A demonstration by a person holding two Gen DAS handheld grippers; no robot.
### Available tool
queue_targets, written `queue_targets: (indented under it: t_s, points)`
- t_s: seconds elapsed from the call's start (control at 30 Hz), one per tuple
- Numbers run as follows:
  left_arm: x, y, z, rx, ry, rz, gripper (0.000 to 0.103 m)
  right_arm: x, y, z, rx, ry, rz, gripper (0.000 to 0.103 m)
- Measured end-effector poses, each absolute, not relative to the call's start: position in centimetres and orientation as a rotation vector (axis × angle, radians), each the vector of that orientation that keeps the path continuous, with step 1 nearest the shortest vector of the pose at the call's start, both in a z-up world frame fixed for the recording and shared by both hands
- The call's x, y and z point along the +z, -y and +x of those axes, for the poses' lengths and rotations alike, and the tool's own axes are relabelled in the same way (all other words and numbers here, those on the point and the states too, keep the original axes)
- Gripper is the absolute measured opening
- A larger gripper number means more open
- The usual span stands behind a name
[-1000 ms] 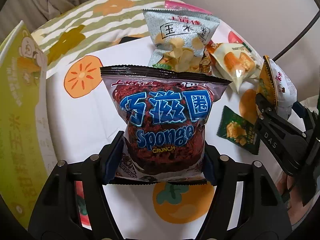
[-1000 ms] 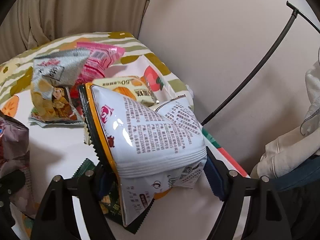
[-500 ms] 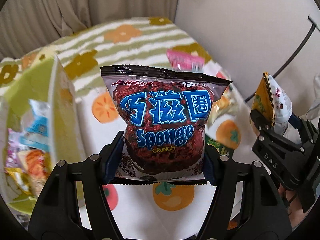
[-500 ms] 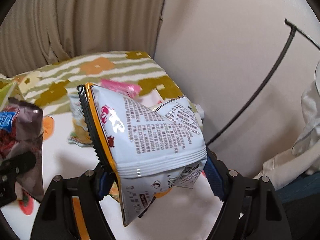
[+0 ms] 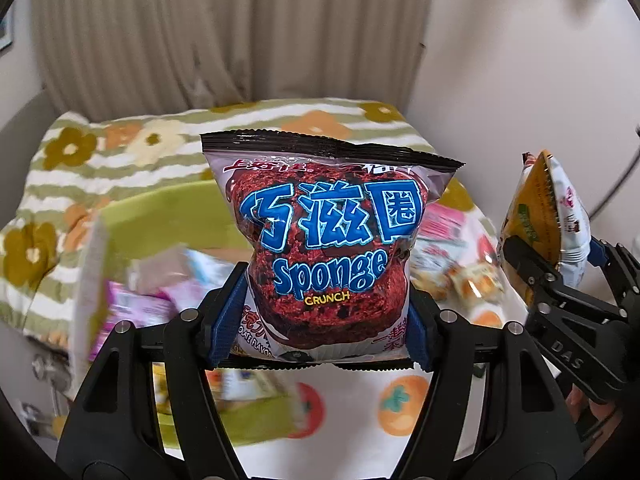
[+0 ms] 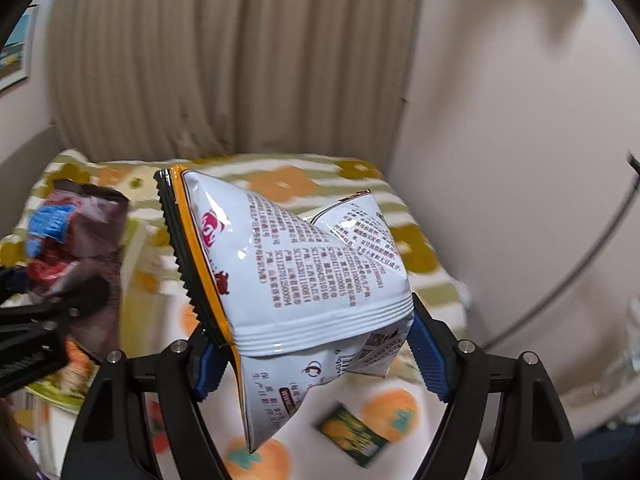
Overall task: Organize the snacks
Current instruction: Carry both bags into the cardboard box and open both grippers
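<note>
1. The left gripper (image 5: 320, 330) had its jaws partly closed on the lower sides of the Sponge Crunch bag (image 5: 328, 256), which stood upright between the blue pads, its top seal well above them.
2. The right gripper (image 6: 308, 356) was likewise clamped, part-way open, on the white snack bag (image 6: 296, 280); that bag leaned left of the jaws, serrated seal uppermost.
3. Both bags looked light, air-puffed and soft; the glossy film seemed slippery and the contents probably crushable.
4. Holding low across the puffed body seemed secure; a gentle squeeze would spare the contents.
5. A green box (image 5: 168, 208) with packets lay beyond and left of the left jaws.
</note>
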State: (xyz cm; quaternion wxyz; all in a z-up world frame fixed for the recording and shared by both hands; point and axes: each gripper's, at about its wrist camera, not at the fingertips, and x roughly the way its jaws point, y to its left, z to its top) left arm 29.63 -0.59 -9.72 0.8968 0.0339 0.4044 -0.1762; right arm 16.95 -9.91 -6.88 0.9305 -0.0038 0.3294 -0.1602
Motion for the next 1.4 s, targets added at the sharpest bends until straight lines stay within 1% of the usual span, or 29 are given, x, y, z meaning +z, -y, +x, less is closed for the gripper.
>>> queue_targets:
  t_s: [0.13, 0.33, 0.47, 0.63, 0.67, 0.7, 0.77, 0.8, 0.83, 1.03, 1.23, 1.3, 1.33, 1.37, 1.4]
  points:
    - [-8.9, -4.1, 31.7, -0.283, -0.825, 0.044, 0.065, -5.9, 5.6, 20.3, -0.217, -0.655, -0.022, 0.074]
    - [-9.1, -10.1, 35.8, -0.180, -0.837, 0.044, 0.065, -6.3, 0.1, 25.1, -0.071, -0.675, -0.019, 0.074]
    - [-11.2, -12.9, 39.1, -0.162, -0.890, 0.038, 0.065, -7.3, -3.1, 28.7, 0.012, -0.716, -0.020, 0.074]
    - [-14.7, -13.9, 42.2, -0.176, -0.968, 0.057, 0.065, -9.0, -4.5, 31.9, 0.066, -0.767, -0.017, 0.074]
    - [-15.5, -13.9, 42.8, -0.185, -0.987, 0.065, 0.066, -9.3, -4.6, 32.5, 0.071, -0.776, -0.013, 0.074]
    - [-16.0, -14.0, 43.3, -0.191, -0.999, 0.073, 0.070, -9.4, -4.3, 33.1, 0.075, -0.783, -0.011, 0.074]
    - [-17.1, -14.1, 44.1, -0.180, -1.023, 0.091, 0.085, -9.8, -4.4, 33.8, 0.080, -0.800, -0.005, 0.074]
    - [-17.5, -14.3, 44.3, -0.177, -1.028, 0.089, 0.097, -9.9, -4.3, 34.1, 0.081, -0.805, -0.003, 0.074]
    - [-17.6, -14.6, 44.3, -0.183, -1.023, 0.078, 0.099, -10.2, -4.3, 34.5, 0.082, -0.814, 0.001, 0.074]
    - [-17.3, -16.4, 43.0, -0.208, -1.000, 0.057, 0.099, -11.0, -4.6, 35.4, 0.111, -0.842, 0.025, 0.074]
    - [-16.7, -18.4, 40.9, -0.189, -0.980, 0.025, 0.099, -11.9, -6.4, 36.2, 0.119, -0.858, -0.034, 0.075]
    - [-16.7, -18.6, 40.4, -0.181, -0.977, 0.047, 0.099, -12.5, -7.0, 36.6, 0.122, -0.869, -0.048, 0.077]
    - [-16.7, -18.7, 40.3, -0.179, -0.979, 0.055, 0.099, -12.8, -7.2, 36.7, 0.121, -0.872, -0.052, 0.082]
    - [-16.8, -18.8, 40.1, -0.176, -0.980, 0.063, 0.099, -13.1, -7.5, 36.9, 0.123, -0.875, -0.056, 0.092]
    - [-16.8, -19.0, 39.8, -0.172, -0.982, 0.072, 0.099, -13.3, -7.6, 36.9, 0.124, -0.876, -0.058, 0.097]
